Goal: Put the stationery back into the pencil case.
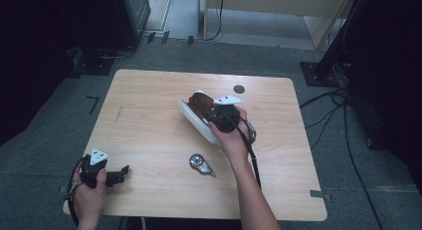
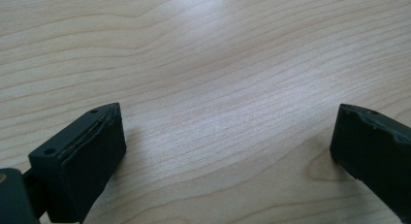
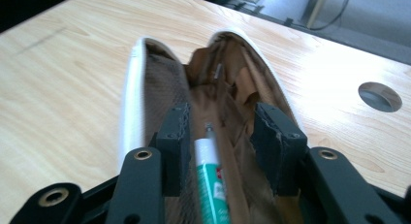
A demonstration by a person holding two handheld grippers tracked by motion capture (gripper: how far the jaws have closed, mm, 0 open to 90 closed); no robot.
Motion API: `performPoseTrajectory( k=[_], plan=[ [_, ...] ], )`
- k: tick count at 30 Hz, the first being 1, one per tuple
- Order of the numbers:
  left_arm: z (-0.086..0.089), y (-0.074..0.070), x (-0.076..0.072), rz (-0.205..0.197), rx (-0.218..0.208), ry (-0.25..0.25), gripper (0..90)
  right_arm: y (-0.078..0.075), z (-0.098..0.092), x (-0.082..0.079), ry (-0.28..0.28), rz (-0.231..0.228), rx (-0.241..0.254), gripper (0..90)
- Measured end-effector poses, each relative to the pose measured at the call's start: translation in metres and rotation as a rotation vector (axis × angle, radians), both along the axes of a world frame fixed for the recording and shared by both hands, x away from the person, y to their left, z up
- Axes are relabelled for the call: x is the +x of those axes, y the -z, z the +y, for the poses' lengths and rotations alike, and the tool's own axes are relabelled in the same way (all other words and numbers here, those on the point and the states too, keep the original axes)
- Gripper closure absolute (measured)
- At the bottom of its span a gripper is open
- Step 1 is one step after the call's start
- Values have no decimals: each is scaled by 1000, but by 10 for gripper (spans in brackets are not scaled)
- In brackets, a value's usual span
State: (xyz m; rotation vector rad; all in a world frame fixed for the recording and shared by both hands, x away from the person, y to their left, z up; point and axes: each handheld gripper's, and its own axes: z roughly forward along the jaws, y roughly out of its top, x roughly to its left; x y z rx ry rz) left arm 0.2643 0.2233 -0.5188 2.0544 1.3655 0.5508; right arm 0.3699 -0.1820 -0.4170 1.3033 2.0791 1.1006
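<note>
A white pouch [image 1: 197, 122] with brown lining lies open at the table's middle; its white rim [image 3: 132, 93] and lining fill the right gripper view. My right gripper [image 1: 205, 106] reaches into its mouth, and its jaws [image 3: 220, 118] stand open inside the pouch. A green-and-white tube [image 3: 211, 181] lies on the lining between the jaws, touching neither pad. My left gripper [image 1: 123, 172] rests low at the table's front left corner. Its jaws [image 2: 228, 115] are spread wide over bare wood with nothing between them.
A small silvery metal object [image 1: 200, 164] lies on the wooden table [image 1: 149, 120] in front of the pouch. A round cable hole [image 1: 239, 89] [image 3: 380, 96] sits near the far edge. Dark equipment and cables [image 1: 343, 105] surround the table on the floor.
</note>
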Motion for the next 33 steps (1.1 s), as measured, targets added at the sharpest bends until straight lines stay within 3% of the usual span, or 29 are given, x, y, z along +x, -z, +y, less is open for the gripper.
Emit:
performPoseTrajectory(
  k=[6, 16, 25, 33],
  plan=[
    [0, 0, 0, -1, -1, -1, 0, -5, -6, -28, -37, -28, 39, 568],
    [0, 0, 1, 0, 0, 1, 0, 11, -17, -78, -64, -52, 86, 557],
    [0, 0, 1, 1, 2, 2, 0, 24, -17, -103, -94, -49, 110, 554],
    [0, 0, 1, 1, 2, 2, 0, 48, -19, -123, -132, -32, 126, 602]
  ],
)
